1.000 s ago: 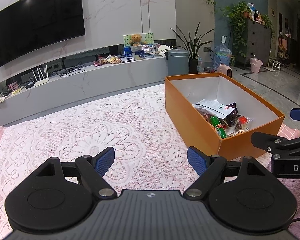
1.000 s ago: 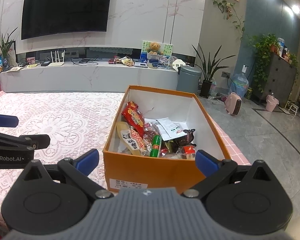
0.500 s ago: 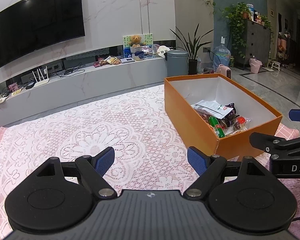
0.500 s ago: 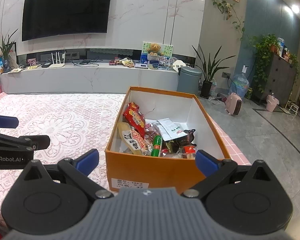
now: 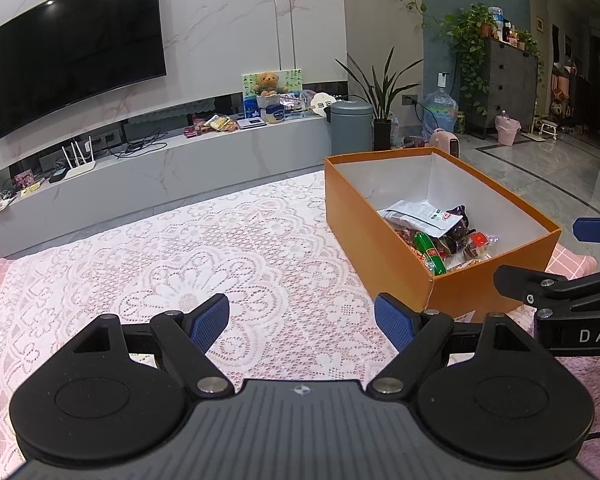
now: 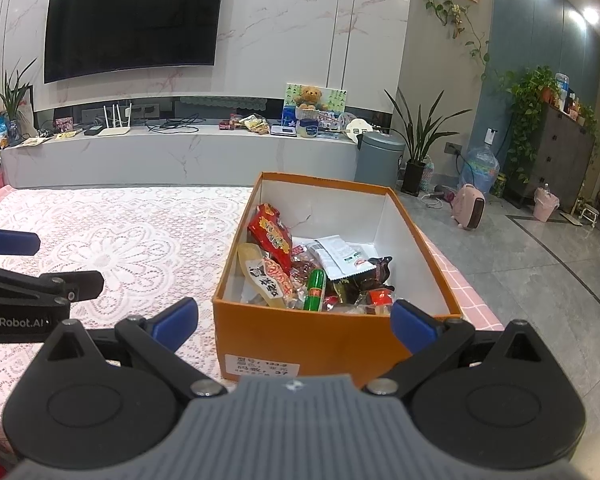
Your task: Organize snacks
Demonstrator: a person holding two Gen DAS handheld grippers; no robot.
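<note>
left tongs: the left gripper [image 5: 302, 322] is wide open with nothing between the blue pads, hanging over bare lace.
right tongs: same deal, the right gripper [image 6: 294, 320] is spread wide and empty, lined up with the near end of the orange box [image 6: 300, 338].
what changed: honestly not much. Compared with a second ago the right view has pulled back a touch, so the box sits a bit further off and more of its front label shows. Left view barely shifted. Both jaws were open then and are open now.
what that means: my read is the sorting is basically done and both hands are backing off, since I can't spot any loose snack on the table.
snacks: all piled at the near end of the box: red chip bag [image 6: 271, 234], green sausage stick [image 6: 314, 290], white sachet [image 6: 340, 258]. The far half is bare.
surface: pink table under a white lace tablecloth [image 5: 204, 256], box at its right edge.
room: living room, big TV [image 5: 70, 46] on a marble wall, long grey console with a teddy bear [image 5: 267, 83], grey bin [image 5: 351, 128], potted plants, tiled floor.
</note>
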